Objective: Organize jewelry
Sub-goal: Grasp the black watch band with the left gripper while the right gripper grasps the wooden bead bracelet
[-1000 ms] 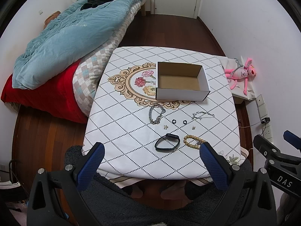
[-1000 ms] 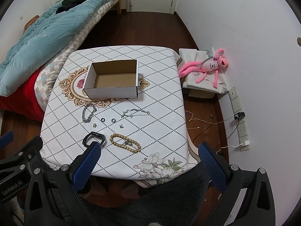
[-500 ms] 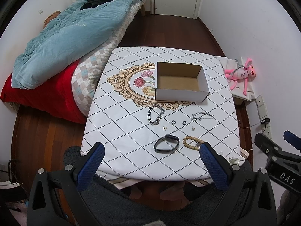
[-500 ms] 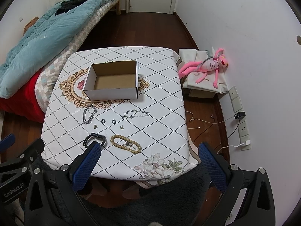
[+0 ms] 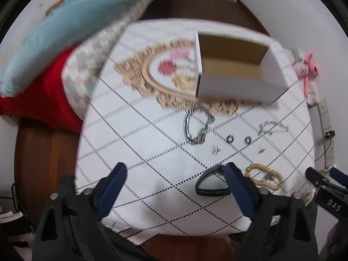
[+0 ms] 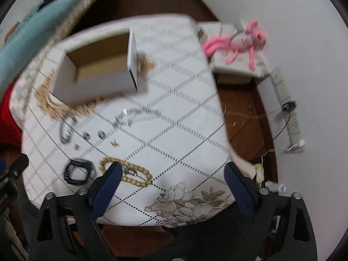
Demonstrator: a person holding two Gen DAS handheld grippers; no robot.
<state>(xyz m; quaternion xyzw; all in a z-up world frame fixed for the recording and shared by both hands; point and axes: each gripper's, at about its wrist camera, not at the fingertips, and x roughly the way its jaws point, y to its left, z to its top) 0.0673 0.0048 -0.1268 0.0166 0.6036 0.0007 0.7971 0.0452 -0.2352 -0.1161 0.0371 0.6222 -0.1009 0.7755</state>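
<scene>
An open white cardboard box [image 5: 237, 74] [image 6: 97, 69] stands on the quilted table [image 5: 141, 148] [image 6: 184, 119]. In front of it lie a thick silver chain [image 5: 196, 126] [image 6: 65, 128], a thin silver chain [image 5: 271, 127] [image 6: 134, 115], two small black rings [image 5: 230, 139] [image 6: 101, 134], small earrings [image 5: 215, 150], a black band [image 5: 212, 184] [image 6: 79, 171] and a wooden bead bracelet [image 5: 264, 176] [image 6: 128, 171]. My left gripper [image 5: 176, 187] is open and empty, its right finger just over the black band. My right gripper [image 6: 171, 187] is open and empty over the table's near edge, beside the bead bracelet.
A bed with a blue duvet [image 5: 65, 26] and red cover lies left of the table. A pink plush toy [image 6: 239, 41] rests on a low stand at the right, near wall sockets and cables [image 6: 289, 119]. Dark wooden floor surrounds the table.
Both grippers have moved forward and down toward the table, so the jewelry looks much closer. The views are motion-blurred. Nothing has been picked up.
</scene>
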